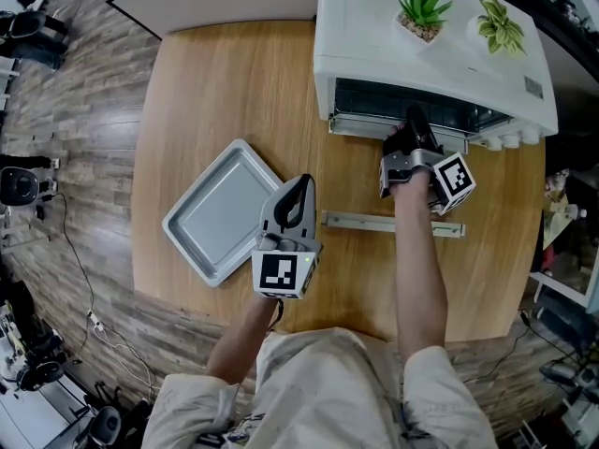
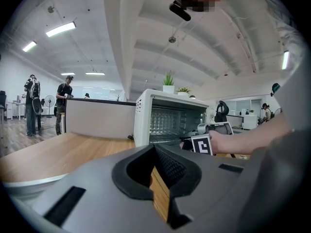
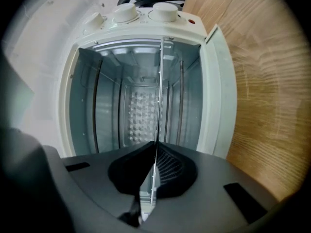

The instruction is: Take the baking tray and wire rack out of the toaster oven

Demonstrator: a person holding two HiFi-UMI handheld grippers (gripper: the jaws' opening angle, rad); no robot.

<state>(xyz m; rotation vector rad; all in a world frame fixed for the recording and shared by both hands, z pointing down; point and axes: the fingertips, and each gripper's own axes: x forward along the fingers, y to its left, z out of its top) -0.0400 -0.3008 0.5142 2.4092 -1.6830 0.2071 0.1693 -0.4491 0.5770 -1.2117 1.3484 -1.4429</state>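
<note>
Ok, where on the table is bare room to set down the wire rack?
Bare table lies between the baking tray and the toaster oven, on its left side. Another patch: the near edge, below the open oven door. Crowded: the oven mouth, where the right gripper clamps the wire rack.

Baking tray [image 1: 220,211] on table [image 1: 215,92], left of oven [image 1: 374,45]

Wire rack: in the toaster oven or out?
In. The wire rack runs edge-on into the toaster oven, front edge clamped by the right gripper.
</note>
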